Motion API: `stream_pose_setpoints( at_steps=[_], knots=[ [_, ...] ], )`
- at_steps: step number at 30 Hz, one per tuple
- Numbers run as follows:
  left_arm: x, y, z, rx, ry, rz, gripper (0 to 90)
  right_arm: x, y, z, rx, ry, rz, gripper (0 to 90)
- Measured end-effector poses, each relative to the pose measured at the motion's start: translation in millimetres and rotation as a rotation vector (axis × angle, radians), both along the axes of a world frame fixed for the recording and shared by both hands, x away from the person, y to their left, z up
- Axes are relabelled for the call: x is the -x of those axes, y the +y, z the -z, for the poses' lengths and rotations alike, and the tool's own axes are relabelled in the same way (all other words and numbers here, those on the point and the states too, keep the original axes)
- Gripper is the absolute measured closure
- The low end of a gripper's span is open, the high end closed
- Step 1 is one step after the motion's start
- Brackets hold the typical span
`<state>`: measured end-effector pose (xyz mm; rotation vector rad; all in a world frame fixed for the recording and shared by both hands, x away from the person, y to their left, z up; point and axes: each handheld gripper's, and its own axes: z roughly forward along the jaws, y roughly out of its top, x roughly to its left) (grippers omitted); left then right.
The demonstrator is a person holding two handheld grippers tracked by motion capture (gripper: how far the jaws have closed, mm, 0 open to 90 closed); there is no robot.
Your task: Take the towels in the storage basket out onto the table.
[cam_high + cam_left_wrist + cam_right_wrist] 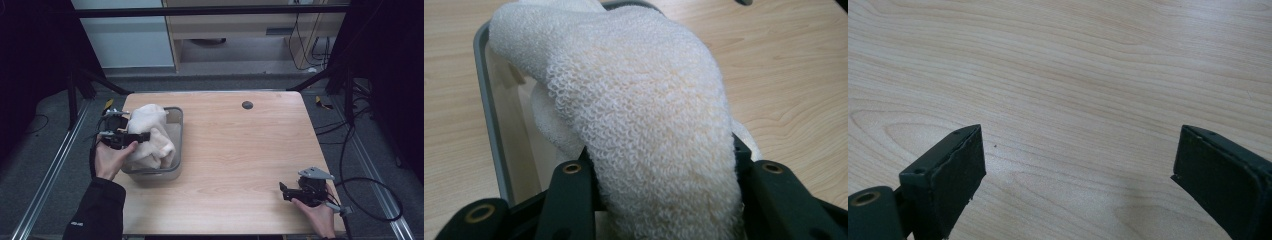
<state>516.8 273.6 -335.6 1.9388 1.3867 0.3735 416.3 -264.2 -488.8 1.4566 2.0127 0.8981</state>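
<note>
A cream terry towel (pixel 150 135) bulges out of a grey bin (pixel 176 145) at the table's left side. My left gripper (pixel 134 137) is shut on a thick fold of that towel (pixel 649 135), which swells between the two black jaws and drapes over the bin's rim (pixel 486 105). At the table's front right corner my right gripper (pixel 286 192) rests low over the wood, held by a hand. Its two black pads (pixel 955 175) stand wide apart with bare tabletop between them.
The wooden table (pixel 240 150) has a small dark round hole (pixel 247 105) near its far edge. Cables (pixel 370 200) loop on the floor at the right. Dark frame posts stand at both back corners.
</note>
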Motion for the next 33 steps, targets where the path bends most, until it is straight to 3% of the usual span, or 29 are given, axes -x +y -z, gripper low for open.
stream_pose_setpoints(
  at_steps=[13,33],
  knots=[
    [8.9,-2.5,-31.9,0.007,-0.054,0.025,54.7,0.2,0.0,-0.3,-0.005,0.001,0.003,6.4],
    [15.1,3.5,-61.0,0.021,-0.085,0.032,54.6,0.1,0.0,-0.3,-0.005,0.001,0.004,6.4]
  ],
)
